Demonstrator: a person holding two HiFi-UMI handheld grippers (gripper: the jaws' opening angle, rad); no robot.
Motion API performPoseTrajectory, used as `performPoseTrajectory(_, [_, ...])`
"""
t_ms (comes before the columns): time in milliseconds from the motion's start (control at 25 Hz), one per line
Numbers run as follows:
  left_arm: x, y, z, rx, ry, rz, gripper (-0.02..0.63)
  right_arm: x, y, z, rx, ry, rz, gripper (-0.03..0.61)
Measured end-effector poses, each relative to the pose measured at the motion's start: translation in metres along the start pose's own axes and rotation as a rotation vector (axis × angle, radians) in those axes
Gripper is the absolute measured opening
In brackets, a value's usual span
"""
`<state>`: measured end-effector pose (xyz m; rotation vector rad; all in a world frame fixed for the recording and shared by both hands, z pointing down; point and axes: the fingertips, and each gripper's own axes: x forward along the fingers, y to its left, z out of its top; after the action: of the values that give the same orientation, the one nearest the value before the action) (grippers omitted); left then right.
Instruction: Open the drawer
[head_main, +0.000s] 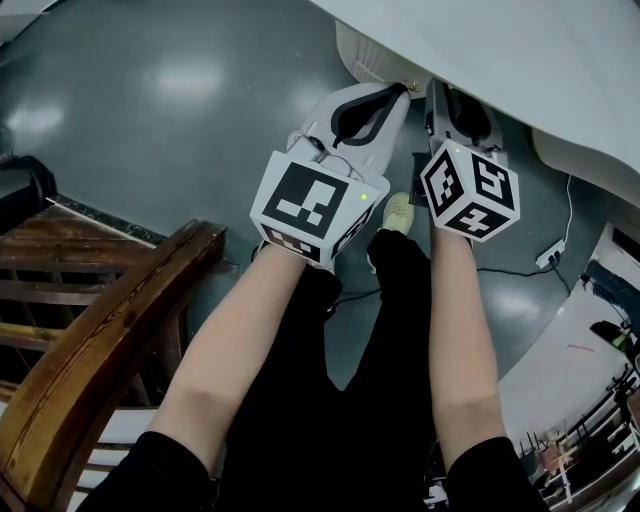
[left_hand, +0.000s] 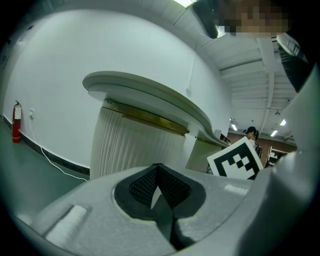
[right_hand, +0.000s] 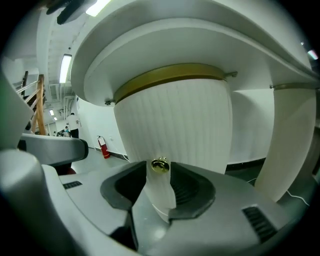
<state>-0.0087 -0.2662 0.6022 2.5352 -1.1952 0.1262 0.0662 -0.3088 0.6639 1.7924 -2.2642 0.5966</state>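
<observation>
A white ribbed drawer front (right_hand: 175, 120) curves under a white desk top (head_main: 500, 50), with a gold band along its upper edge. Its small brass knob (right_hand: 160, 165) sits between the jaws of my right gripper (right_hand: 159, 169), which stand open with a slim gap on each side of the knob. In the head view the right gripper (head_main: 437, 90) reaches under the desk edge. My left gripper (head_main: 398, 92) hangs just left of it, shut and holding nothing. In the left gripper view the tips of the left gripper (left_hand: 157, 170) meet in front of the ribbed front (left_hand: 135, 145).
A wooden chair (head_main: 100, 330) stands at the lower left over the grey floor. The person's legs and one shoe (head_main: 398, 212) are below the grippers. A power strip (head_main: 550, 255) with a cable lies at the right. A fire extinguisher (left_hand: 17, 122) stands by the far wall.
</observation>
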Motion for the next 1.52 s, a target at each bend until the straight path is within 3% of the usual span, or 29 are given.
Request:
performPoseTrajectory(200, [-0.007, 0.007, -0.001, -0.01, 0.0, 0.013, 0.009, 0.006, -0.001, 0.003, 0.001, 0.002, -0.026, 0.112])
performPoseTrajectory(560, [-0.011, 0.0, -0.006, -0.041, 0.021, 0.029, 0.009, 0.004, -0.006, -0.002, 0.006, 0.04, -0.03, 0.11])
performPoseTrajectory(1520, [-0.076, -0.057, -0.016, -0.067, 0.125, -0.011, 0.009, -0.094, 0.023, -0.057, 0.03, 0.168, -0.048, 0.112])
